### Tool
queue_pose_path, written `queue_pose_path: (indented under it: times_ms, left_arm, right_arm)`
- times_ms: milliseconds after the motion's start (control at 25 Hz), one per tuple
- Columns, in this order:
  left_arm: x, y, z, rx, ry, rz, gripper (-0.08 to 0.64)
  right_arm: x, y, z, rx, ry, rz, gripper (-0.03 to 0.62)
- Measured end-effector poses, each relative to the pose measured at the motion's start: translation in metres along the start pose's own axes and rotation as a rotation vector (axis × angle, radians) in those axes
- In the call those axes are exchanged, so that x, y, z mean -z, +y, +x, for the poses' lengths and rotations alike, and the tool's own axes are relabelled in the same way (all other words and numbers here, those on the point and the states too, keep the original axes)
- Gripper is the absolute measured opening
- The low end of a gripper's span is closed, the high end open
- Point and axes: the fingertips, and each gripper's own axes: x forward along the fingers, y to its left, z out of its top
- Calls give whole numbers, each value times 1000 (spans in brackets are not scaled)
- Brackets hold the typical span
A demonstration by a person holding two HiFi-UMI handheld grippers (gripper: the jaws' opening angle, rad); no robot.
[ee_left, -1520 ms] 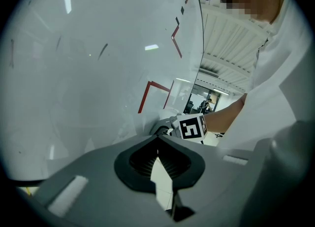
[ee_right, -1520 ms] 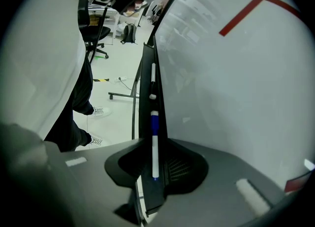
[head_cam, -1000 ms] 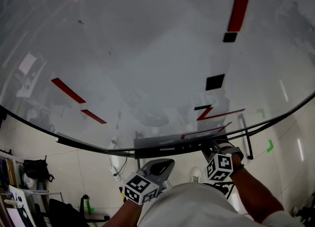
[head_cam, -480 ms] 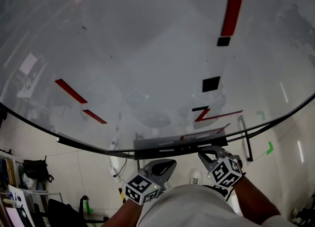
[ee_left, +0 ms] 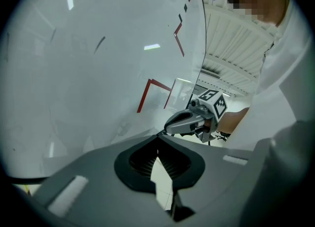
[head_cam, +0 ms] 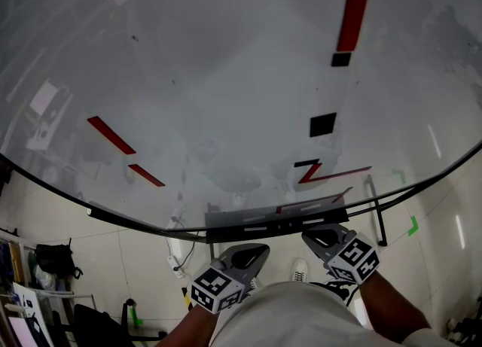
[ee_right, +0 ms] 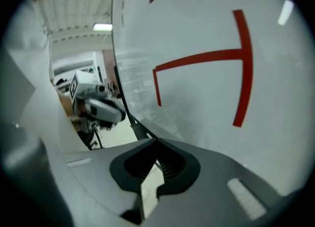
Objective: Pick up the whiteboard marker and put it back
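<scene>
A large whiteboard (head_cam: 226,74) fills the head view, and a dark tray (head_cam: 279,223) runs along its lower edge. A few thin pale pieces lie in the tray; I cannot make out a marker there or anywhere else. My right gripper (head_cam: 307,234) hangs just short of the tray's right part, its jaws shut with nothing between them (ee_right: 156,141). Left of it and lower in the picture, my left gripper (head_cam: 260,248) is also shut and empty (ee_left: 158,135). Each gripper view shows the other gripper beside the board: the right one (ee_left: 170,126), the left one (ee_right: 106,110).
The board carries red strokes (head_cam: 111,135), a long red bar (head_cam: 354,7) and two black squares (head_cam: 322,124). Below the board lie a tiled floor with a black bag (head_cam: 53,257), a white shoe (head_cam: 300,269) and green tape marks (head_cam: 413,225).
My right gripper has drawn back from the tray towards my body and rolled, so its marker cube shows a different face. The left gripper has stayed where it was.
</scene>
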Motion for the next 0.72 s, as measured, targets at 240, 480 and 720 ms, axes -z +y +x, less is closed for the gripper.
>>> queue_pose_path:
  times_ms: [240, 480, 720]
  left_arm:
    - [0, -1, 1, 7, 3, 4, 17]
    - [-4, -3, 2, 15, -9, 0, 17]
    - [-12, -9, -1, 35, -33, -6, 17]
  right_arm:
    - [-7, -3, -7, -33, -72, 171, 2]
    - [-10, 0, -10, -56, -98, 216, 2]
    - [-23, 9, -15, -132, -179, 334, 2]
